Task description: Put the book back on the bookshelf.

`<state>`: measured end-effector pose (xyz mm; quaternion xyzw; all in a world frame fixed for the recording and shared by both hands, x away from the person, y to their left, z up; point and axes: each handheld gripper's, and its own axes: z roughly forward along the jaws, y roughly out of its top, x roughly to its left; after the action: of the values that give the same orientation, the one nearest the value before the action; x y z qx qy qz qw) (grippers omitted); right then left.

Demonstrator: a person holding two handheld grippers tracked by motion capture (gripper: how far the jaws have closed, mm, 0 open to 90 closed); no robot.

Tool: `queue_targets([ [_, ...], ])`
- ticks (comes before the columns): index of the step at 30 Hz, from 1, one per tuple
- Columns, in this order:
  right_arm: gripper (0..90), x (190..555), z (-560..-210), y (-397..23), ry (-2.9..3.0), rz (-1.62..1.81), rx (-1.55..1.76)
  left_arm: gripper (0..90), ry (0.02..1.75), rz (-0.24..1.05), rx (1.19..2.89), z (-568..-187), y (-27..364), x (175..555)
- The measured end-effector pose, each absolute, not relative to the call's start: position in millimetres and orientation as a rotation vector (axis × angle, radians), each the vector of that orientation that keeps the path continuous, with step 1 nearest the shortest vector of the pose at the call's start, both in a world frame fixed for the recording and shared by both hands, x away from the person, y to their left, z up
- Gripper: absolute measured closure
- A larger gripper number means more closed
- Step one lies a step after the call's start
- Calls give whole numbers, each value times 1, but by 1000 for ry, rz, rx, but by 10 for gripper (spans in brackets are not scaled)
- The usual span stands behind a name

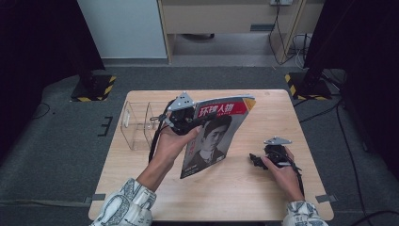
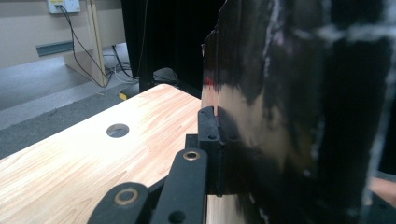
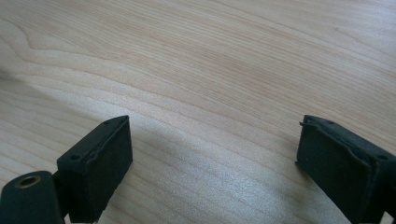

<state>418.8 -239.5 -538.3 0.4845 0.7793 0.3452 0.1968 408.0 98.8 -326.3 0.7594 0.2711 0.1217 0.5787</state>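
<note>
A magazine [image 1: 214, 134] with a red title band and a portrait on its cover is held tilted above the wooden table [image 1: 263, 197]. My left gripper [image 1: 190, 117] is shut on the magazine's upper left edge. In the left gripper view the dark glossy magazine [image 2: 299, 107] stands upright on the right, and one black fingertip [image 2: 208, 128] presses against its edge. My right gripper [image 1: 256, 160] rests low over the table at the right, open. Its two black jaws stand wide apart over bare wood in the right gripper view, nothing between them [image 3: 212, 154].
A clear plastic box [image 1: 136, 123] with compartments stands at the table's left back. A round cable hole [image 2: 117, 130] is cut in the tabletop. Dark curtains and stand bases with yellow-black stripes [image 1: 94, 89] flank the table on the grey floor.
</note>
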Motion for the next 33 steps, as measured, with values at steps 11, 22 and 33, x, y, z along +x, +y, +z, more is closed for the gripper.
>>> queue_targets([
  [11,90,419,-539,-237,2195,938,1333,864,629,270,1764,-328,109,402],
  [22,88,419,-539,-237,2196,937,1336,865,640,280,1762,-330,120,401],
  [33,87,418,-539,-236,2193,934,1339,864,658,293,1746,-330,139,396],
])
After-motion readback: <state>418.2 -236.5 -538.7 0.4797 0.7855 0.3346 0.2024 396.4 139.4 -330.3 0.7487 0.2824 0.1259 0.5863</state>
